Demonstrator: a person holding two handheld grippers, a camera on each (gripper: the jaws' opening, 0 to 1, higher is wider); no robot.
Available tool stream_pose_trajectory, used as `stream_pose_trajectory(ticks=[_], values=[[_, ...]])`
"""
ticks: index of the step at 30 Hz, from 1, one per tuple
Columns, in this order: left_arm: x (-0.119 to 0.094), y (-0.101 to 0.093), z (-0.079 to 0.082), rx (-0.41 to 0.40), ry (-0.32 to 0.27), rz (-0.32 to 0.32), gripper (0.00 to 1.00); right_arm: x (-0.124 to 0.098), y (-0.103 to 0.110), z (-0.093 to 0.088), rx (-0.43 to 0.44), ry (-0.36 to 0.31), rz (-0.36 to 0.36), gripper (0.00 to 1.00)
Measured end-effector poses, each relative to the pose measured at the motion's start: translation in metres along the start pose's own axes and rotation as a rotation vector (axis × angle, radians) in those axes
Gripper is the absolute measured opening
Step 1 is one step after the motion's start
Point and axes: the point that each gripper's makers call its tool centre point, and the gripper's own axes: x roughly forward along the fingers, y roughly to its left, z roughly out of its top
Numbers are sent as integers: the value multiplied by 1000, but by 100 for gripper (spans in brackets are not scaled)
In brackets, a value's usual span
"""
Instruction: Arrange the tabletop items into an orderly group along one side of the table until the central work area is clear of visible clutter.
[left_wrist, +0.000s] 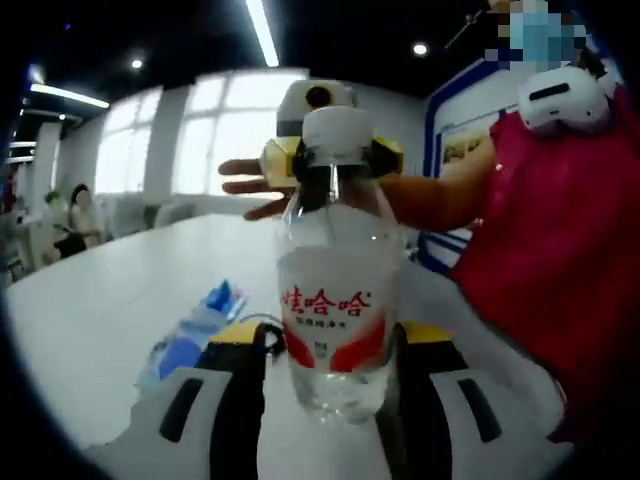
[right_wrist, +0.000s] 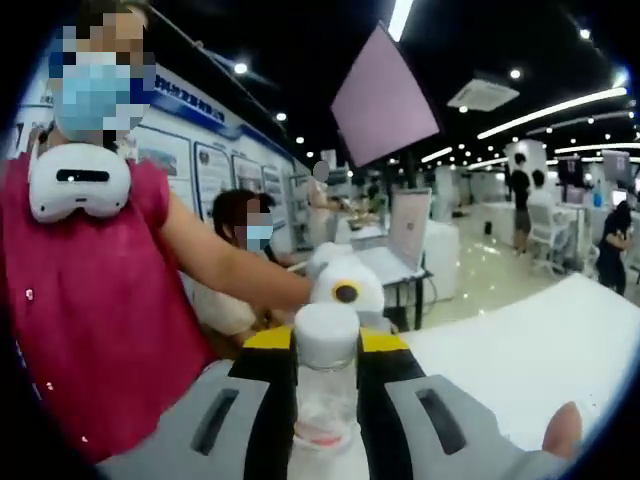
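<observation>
Bottle (left_wrist: 335, 300) upright, off-centre over white table (left_wrist: 110, 300), caught between both tools. Whether the base rests on the tabletop or hangs just above: cannot tell.

Left gripper (left_wrist: 333, 345): jaws closed against the lower body, one each side, below the red-lettered label.
Right gripper (right_wrist: 327, 345): jaws clamped on the neck just beneath the white cap (left_wrist: 337, 130). In the left gripper view, arrives from the far side, with a hand (left_wrist: 250, 180) behind it.

Containers:
- Bottle: clear plastic, cap on. Clear water visible at the bottom; exact fill level unreadable behind the label.
- Blue and white packet (left_wrist: 195, 335): flat on the table, left of the bottle, near the left jaw. Contents not readable.

Risks from here (judgement):
- Double grip. Any difference in motion between the two hands bends or twists the thin plastic; likely result a crushed wall or a slip from one set of jaws.
- Neck grip narrow and smooth; if the lower jaws let go first, possible swing or drop.
- Cap tightness unknown. Twist at the neck could loosen it and spill water on the table.
- Packet close to the left jaw; a low sideways carry could sweep it further into the work area instead of toward the edge group.
</observation>
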Motion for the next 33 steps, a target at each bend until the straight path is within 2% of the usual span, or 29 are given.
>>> stream_pose_trajectory(ticks=[1, 5, 8, 15, 20, 24, 27, 29, 30, 31, 33], values=[[2, -3, 0, 1, 7, -7, 49, 1, 6, 2, -22, 16, 26, 20], [11, -11, 1, 4, 9, -25, 49, 6, 14, 13, -68, 15, 48, 20], [12, -11, 8, 1, -44, -25, 43, 3, 13, 17, -65, 2, 57, 20], [10, -8, 8, -16, -57, 3, 41, 2, 11, 16, -60, -2, 63, 20], [12, 2, 3, -16, -64, 74, 39, 4, 4, 11, -42, -3, 53, 22], [12, 10, -1, -29, -76, 124, 39, 6, -5, 7, -25, -6, 21, 23], [11, 20, -4, -40, -80, 185, 39, 7, -12, 4, 8, -8, -11, 23], [9, 27, -6, -39, -80, 231, 39, 7, -21, 1, 11, -15, -56, 24], [8, 30, -7, -40, -76, 248, 39, 6, -29, -1, 21, -23, -103, 25], [5, 40, -10, -48, -74, 298, 39, 6, -34, -3, 41, -29, -130, 26], [2, 49, -11, -57, -86, 347, 39, 6, -43, -7, 43, -51, -190, 32]])
